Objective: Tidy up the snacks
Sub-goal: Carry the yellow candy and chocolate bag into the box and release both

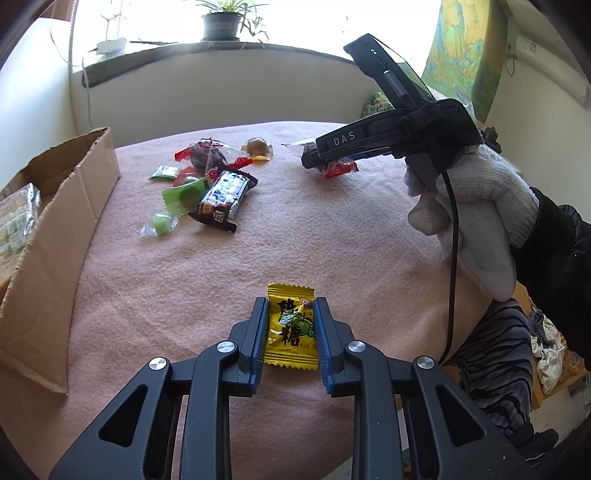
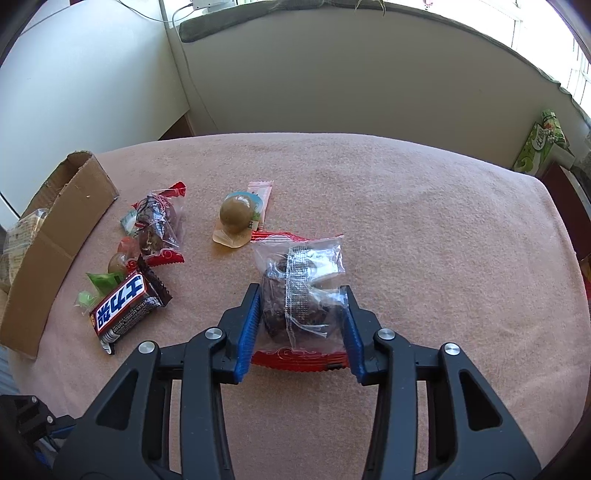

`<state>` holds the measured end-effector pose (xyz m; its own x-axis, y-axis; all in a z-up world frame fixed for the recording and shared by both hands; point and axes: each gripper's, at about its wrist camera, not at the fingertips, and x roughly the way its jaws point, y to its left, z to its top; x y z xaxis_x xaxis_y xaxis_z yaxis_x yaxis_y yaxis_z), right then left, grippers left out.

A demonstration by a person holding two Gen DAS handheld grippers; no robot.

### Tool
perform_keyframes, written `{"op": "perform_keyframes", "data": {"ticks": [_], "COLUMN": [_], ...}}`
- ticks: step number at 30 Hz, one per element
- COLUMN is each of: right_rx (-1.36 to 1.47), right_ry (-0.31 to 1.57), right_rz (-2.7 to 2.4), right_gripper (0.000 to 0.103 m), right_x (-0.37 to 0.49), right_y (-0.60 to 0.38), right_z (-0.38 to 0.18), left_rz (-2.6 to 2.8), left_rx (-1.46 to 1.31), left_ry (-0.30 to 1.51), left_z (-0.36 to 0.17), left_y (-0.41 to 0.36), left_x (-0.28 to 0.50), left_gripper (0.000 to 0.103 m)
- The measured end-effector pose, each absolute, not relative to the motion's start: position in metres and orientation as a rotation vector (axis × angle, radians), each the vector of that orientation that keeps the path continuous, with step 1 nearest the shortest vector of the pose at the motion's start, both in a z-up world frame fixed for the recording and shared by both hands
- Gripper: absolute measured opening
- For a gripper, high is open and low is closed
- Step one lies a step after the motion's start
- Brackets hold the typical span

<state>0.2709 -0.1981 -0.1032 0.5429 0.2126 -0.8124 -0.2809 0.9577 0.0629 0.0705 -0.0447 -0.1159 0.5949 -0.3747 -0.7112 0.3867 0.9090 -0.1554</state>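
Left tongs (image 1: 291,325) clamped on yellow candy (image 1: 291,328), pink cloth (image 1: 258,251) beneath. Right tongs (image 2: 301,325) pinch clear-wrapped brown cake (image 2: 295,295). Ahead-left: snack pile (image 2: 144,258), cardboard box (image 2: 55,236). Beyond: white wall (image 2: 332,85), windowsill plant (image 1: 221,22).

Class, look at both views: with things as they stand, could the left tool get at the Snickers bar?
Probably not yet: the left tool is shut on the yellow candy. Otherwise bare cloth lies between it and the Snickers bar.
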Motion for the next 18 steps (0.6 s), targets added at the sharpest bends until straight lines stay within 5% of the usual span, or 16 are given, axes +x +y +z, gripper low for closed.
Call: {"op": "perform_keyframes", "data": {"ticks": [18], "right_rx": [-0.068], "right_ry": [0.857], "right_rz": [0.411], "right_gripper": [0.042], "right_x": [0.228], "right_y": [-0.176], "right_z": [-0.05], "left_rz": [-0.349], "left_rx": [-0.075], "left_ry": [0.71], "left_z": [-0.072], "left_y": [0.0], "left_x": [0.09], "left_gripper": [0.023]}}
